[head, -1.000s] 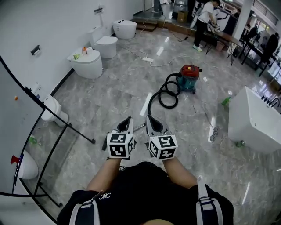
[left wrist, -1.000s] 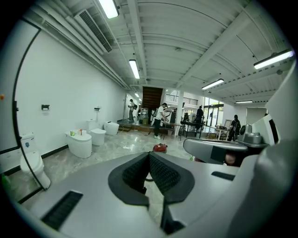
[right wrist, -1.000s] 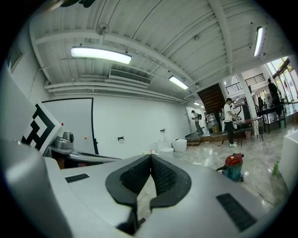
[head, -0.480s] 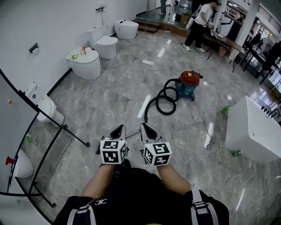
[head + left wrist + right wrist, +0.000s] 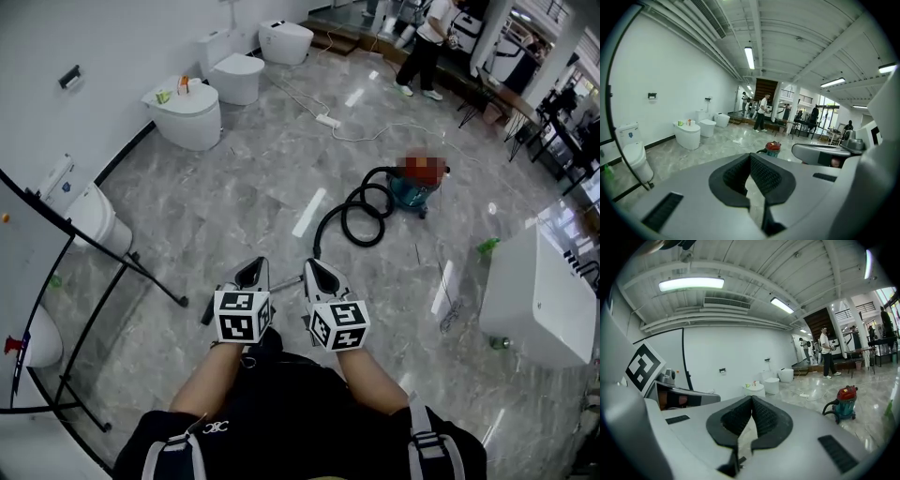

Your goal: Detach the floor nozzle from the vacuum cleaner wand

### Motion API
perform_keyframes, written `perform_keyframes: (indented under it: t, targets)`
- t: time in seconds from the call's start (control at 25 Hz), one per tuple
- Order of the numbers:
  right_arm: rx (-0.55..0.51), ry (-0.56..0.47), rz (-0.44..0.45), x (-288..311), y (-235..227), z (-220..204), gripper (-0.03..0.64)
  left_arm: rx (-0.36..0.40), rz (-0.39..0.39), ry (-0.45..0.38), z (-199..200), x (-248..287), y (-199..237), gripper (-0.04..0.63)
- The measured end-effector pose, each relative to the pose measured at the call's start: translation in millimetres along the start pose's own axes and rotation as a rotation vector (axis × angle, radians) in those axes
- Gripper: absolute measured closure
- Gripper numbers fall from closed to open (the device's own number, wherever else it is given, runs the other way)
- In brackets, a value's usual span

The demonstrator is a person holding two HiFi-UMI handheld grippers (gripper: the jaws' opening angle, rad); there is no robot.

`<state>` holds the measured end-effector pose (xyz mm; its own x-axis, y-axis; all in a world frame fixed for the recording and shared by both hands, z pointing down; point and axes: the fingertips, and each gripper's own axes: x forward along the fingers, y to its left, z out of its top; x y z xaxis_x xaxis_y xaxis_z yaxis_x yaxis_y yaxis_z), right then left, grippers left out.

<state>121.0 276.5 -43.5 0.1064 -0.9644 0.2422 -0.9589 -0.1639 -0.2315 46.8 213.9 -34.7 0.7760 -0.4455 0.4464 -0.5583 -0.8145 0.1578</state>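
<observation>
A red and teal vacuum canister (image 5: 412, 190) stands on the marble floor, its black hose (image 5: 361, 211) coiled beside it. The hose leads to a thin silver wand (image 5: 284, 280) that lies on the floor between my two grippers. A dark end piece, probably the floor nozzle (image 5: 207, 313), pokes out left of the left gripper and is mostly hidden by it. My left gripper (image 5: 253, 269) and right gripper (image 5: 315, 270) hang side by side above the wand, both shut and empty. The canister also shows past the shut jaws in the left gripper view (image 5: 773, 148) and the right gripper view (image 5: 843, 402).
White toilets (image 5: 187, 114) line the left wall. A black curved metal frame (image 5: 122, 262) stands on the left, a white tub (image 5: 539, 295) on the right. A power strip (image 5: 328, 121) and cable lie beyond the vacuum. A person (image 5: 424, 47) stands far back.
Both grippers have moved together, forward and slightly lower, and stay shut. The head view has shifted with them, so the vacuum sits further right in the picture.
</observation>
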Motion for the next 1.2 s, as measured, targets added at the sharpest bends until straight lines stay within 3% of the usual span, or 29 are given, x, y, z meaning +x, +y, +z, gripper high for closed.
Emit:
perform_keyframes:
  t: [0.2,0.32,0.52,0.64,0.84,1.0,1.2]
  targets:
    - [-0.034,0.001,-0.032,89,-21,6,0.606,-0.055,0.008,0.03,12,64,63,0.584]
    - [-0.061,0.083,-0.005,144,-21,-9,0.606,-0.09,0.023,0.086,8,100,106,0.584]
    - [-0.273,0.188,0.097,241,-9,-66,0.606,-0.155,0.055,0.175,-32,164,197,0.584]
    - [-0.378,0.358,0.208,290,-7,-152,0.606,-0.222,0.085,0.224,-84,196,246,0.584]
    - [-0.523,0.744,0.434,337,-32,-357,0.604,-0.341,0.136,0.37,-214,239,296,0.584]
    - [-0.711,0.847,0.552,397,-50,-502,0.603,-0.406,0.169,0.433,-331,288,345,0.584]
    - [-0.862,1.089,0.691,432,-65,-696,0.475,-0.504,0.189,0.517,-475,316,379,0.584]
